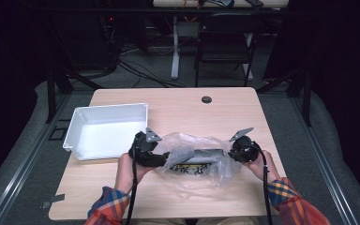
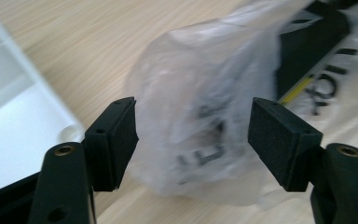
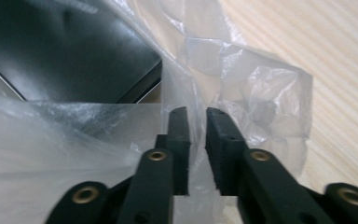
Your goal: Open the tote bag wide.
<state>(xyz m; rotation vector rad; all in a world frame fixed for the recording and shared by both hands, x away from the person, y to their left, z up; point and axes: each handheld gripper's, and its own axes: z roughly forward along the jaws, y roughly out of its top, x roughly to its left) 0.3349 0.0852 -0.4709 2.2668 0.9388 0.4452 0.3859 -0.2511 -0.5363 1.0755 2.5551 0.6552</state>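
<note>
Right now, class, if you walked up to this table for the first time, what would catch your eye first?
First, the crumpled clear plastic bag near the front middle of the wooden table, with a dark flat box inside it. The left gripper has its jaws wide apart around one end of the bag; the right gripper has film in a narrow gap. A white tray sits at the left.

The high view looks forward and down over my table [image 1: 178, 101] from above my side; it stands well back. The other two cameras ride on my left hand-held gripper [image 2: 193, 140] and right hand-held gripper [image 3: 197, 140] — each looks along its own jaws, very near; all three share the clear plastic bag [image 1: 201, 159].
</note>
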